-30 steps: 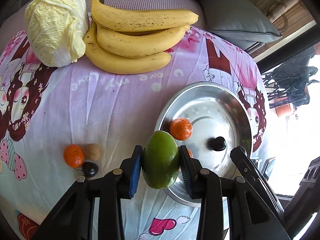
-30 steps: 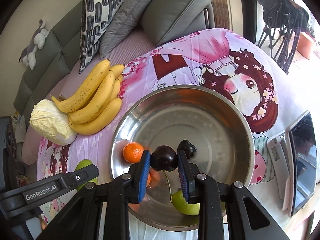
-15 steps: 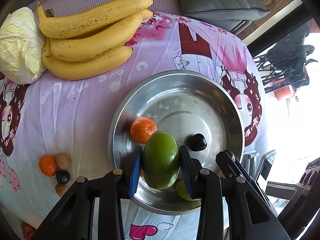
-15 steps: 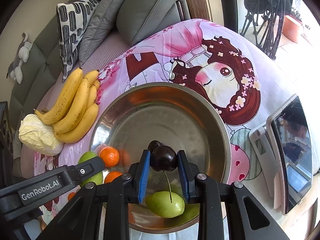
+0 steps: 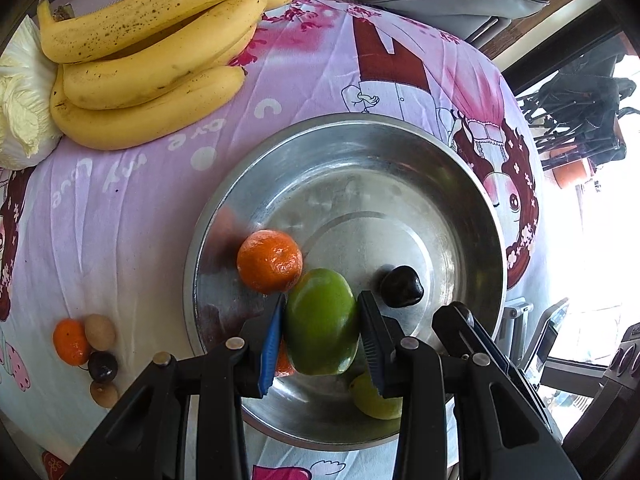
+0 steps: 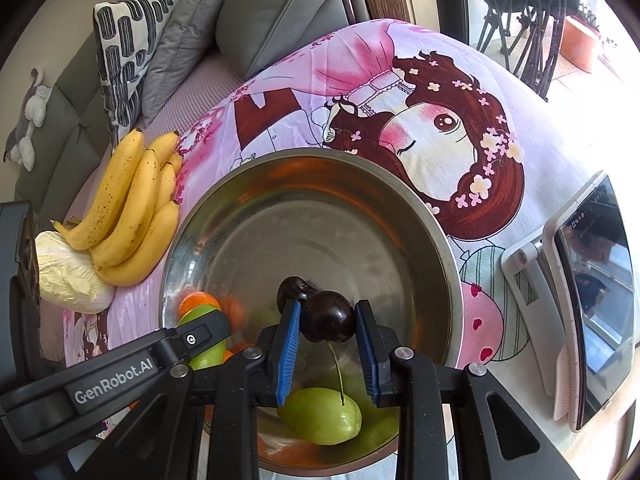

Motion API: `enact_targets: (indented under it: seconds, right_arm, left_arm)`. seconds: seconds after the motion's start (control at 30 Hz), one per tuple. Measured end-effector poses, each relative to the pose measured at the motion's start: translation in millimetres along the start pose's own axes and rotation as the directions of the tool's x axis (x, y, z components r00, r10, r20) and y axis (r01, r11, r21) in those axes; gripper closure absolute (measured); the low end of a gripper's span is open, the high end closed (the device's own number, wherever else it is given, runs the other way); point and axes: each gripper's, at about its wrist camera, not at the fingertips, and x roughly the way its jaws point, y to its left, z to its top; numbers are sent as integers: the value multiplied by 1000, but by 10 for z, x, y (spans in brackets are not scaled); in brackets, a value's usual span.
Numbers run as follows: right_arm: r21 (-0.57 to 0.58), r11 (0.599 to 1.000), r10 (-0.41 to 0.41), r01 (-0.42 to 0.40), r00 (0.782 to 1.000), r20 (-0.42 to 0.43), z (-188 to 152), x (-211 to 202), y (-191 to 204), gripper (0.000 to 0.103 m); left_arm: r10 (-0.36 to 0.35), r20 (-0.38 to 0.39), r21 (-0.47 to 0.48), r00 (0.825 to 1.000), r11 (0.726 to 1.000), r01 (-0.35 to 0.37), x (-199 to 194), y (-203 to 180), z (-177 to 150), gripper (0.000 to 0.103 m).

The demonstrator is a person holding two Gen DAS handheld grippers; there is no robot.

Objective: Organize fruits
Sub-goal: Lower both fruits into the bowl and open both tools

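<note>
**Left wrist view: green fruit held over the steel bowl**

Left wrist view has the left gripper (image 5: 321,336) pinching a large green mango (image 5: 321,326) between its blue pads, hanging above the near part of the steel bowl (image 5: 400,140). Inside the bowl lie a mandarin (image 5: 269,261) touching the mango's far-left side, a dark cherry (image 5: 401,287) to the mango's right, and a pale green fruit (image 5: 372,398) at the near rim; a sliver of a second orange fruit (image 5: 283,362) shows behind the left pad. Outside the bowl, to its left on the pink printed cloth (image 5: 132,208), sits a small cluster: an orange mandarin (image 5: 70,341), two tan round fruits and a dark cherry (image 5: 102,366). Bananas (image 5: 144,60) and a cabbage (image 5: 20,108) lie beyond the bowl, far left.

Right wrist view shows the right gripper (image 6: 328,322) clamped on a dark cherry with stem (image 6: 328,318), over the bowl's near half, with the pale green fruit directly beneath. A tablet on a stand (image 6: 588,300) stands just right of the bowl.
</note>
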Motion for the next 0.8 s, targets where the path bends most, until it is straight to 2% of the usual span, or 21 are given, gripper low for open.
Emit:
enact_targets:
  seconds: [0.8]
  right_arm:
    - [11,1000,-7,7,1000,5,9,-1,-4,72]
  left_arm:
    - [-35,15,14,999,999,35,-106,22,-12,64]
